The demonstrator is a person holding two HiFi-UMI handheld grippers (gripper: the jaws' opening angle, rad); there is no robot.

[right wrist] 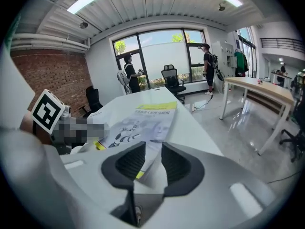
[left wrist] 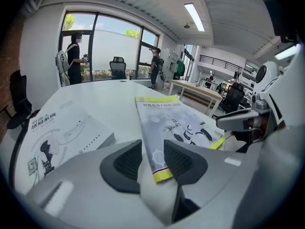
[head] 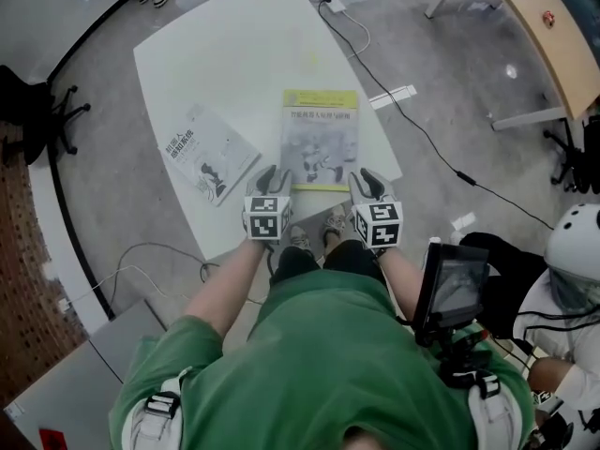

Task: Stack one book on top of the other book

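Two books lie flat on the white table (head: 234, 64). A grey book with yellow edges (head: 320, 139) is at the near edge, and a white book (head: 208, 153) lies apart to its left. My left gripper (head: 272, 178) hovers at the grey book's near left corner, my right gripper (head: 367, 184) at its near right corner. In the left gripper view the left gripper (left wrist: 152, 148) is open, with the grey book's (left wrist: 176, 120) corner showing in the gap and the white book (left wrist: 57, 132) on the left. The right gripper (right wrist: 153, 149) is open, the grey book (right wrist: 143, 123) just beyond it.
A person in a white helmet (head: 572, 251) sits at the right, beside a camera rig with a screen (head: 453, 289). Cables (head: 412, 120) run over the floor right of the table. A wooden desk (head: 553, 36) stands far right and an office chair (head: 37, 111) far left.
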